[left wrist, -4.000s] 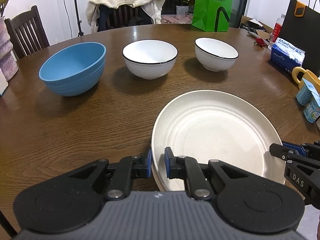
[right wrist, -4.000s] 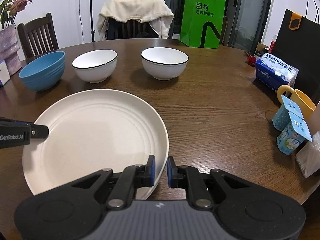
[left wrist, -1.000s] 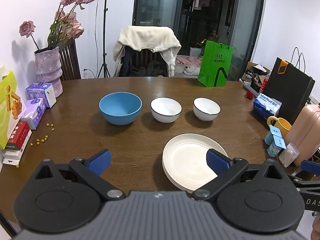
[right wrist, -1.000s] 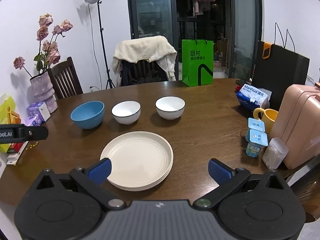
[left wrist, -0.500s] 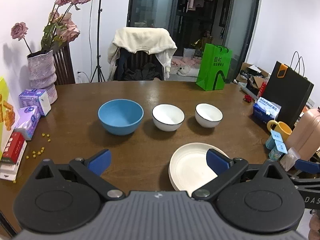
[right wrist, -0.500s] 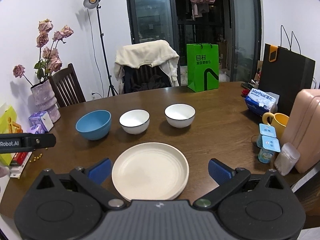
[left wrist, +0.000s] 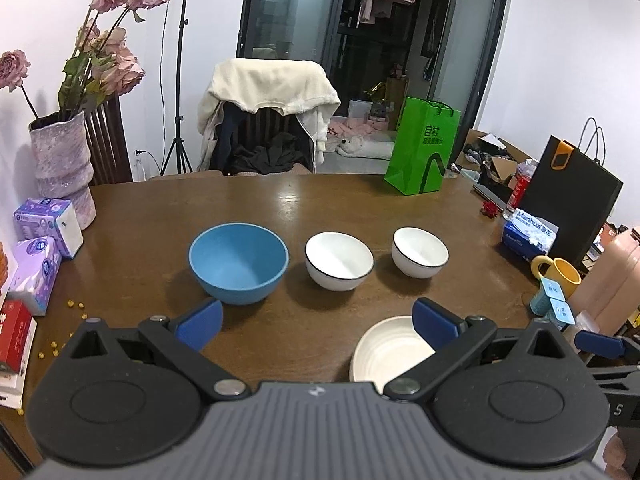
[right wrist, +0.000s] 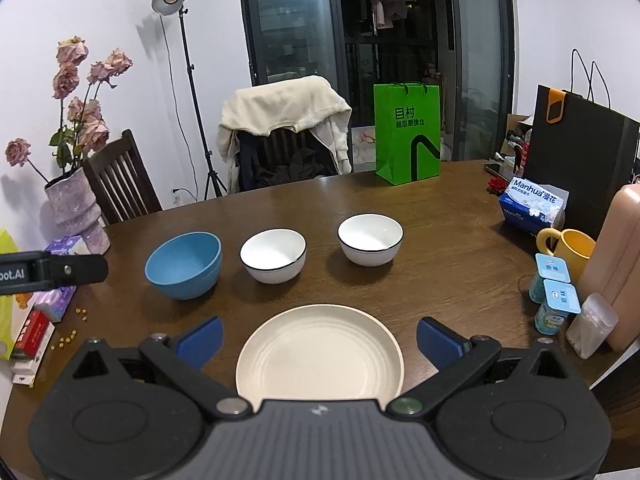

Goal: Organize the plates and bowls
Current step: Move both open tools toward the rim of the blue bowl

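Observation:
A cream plate [right wrist: 320,354] lies on the round wooden table [right wrist: 440,240], straight ahead of my right gripper [right wrist: 318,336], which hangs open and empty above the near edge. In the left wrist view the same plate [left wrist: 390,350] peeks out low right, partly behind the fingers. My left gripper [left wrist: 316,322] is open too, holding nothing. Behind the plate stand a blue bowl [left wrist: 239,262] [right wrist: 184,264] and two white black-rimmed bowls [left wrist: 339,266] [left wrist: 419,252] [right wrist: 274,255] [right wrist: 370,239] in a row.
A vase of pink roses [left wrist: 64,168], tissue packs [left wrist: 44,228] and scattered yellow bits sit at the left. A green bag [right wrist: 408,132], black bag [right wrist: 580,160], tissue pack [right wrist: 532,204], yellow mug [right wrist: 568,252] and yogurt cups [right wrist: 554,292] line the right. A draped chair [right wrist: 284,132] stands behind.
Both grippers opened, released the plate's rim and pulled back and up from the table. Over the last second they rose a little further; plate and bowls stayed put.

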The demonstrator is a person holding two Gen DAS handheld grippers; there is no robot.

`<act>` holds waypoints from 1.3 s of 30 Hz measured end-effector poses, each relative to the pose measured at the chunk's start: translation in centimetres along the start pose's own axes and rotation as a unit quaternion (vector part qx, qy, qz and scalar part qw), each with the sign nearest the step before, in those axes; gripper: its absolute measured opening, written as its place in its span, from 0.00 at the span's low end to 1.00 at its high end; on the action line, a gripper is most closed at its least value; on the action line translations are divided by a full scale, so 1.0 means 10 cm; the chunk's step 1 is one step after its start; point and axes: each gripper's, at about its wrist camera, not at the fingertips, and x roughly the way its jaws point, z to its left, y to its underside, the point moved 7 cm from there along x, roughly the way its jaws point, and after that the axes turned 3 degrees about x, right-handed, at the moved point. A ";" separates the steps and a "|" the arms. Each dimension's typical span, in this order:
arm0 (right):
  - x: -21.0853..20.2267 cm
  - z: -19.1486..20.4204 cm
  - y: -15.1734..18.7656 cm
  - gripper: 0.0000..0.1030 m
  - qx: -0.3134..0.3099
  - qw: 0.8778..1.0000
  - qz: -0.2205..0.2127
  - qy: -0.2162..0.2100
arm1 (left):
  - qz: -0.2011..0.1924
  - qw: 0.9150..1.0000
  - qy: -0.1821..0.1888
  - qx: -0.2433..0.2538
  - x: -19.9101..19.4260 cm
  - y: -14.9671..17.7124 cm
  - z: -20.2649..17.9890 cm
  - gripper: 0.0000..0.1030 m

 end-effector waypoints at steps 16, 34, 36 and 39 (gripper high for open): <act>0.53 0.30 -0.10 1.00 0.011 0.999 0.039 0.006 | 0.023 1.000 -0.009 -0.005 0.45 -0.23 0.49 1.00; 1.43 0.80 -0.18 1.00 -0.007 0.993 0.114 -0.006 | 0.068 0.996 -0.046 -0.034 1.19 -0.28 1.26 1.00; 1.52 0.86 -0.19 1.00 -0.010 0.993 0.118 -0.007 | 0.072 0.996 -0.047 -0.037 1.27 -0.28 1.32 1.00; 1.65 0.93 -0.21 1.00 -0.009 0.993 0.120 -0.008 | 0.081 0.995 -0.050 -0.039 1.40 -0.28 1.43 1.00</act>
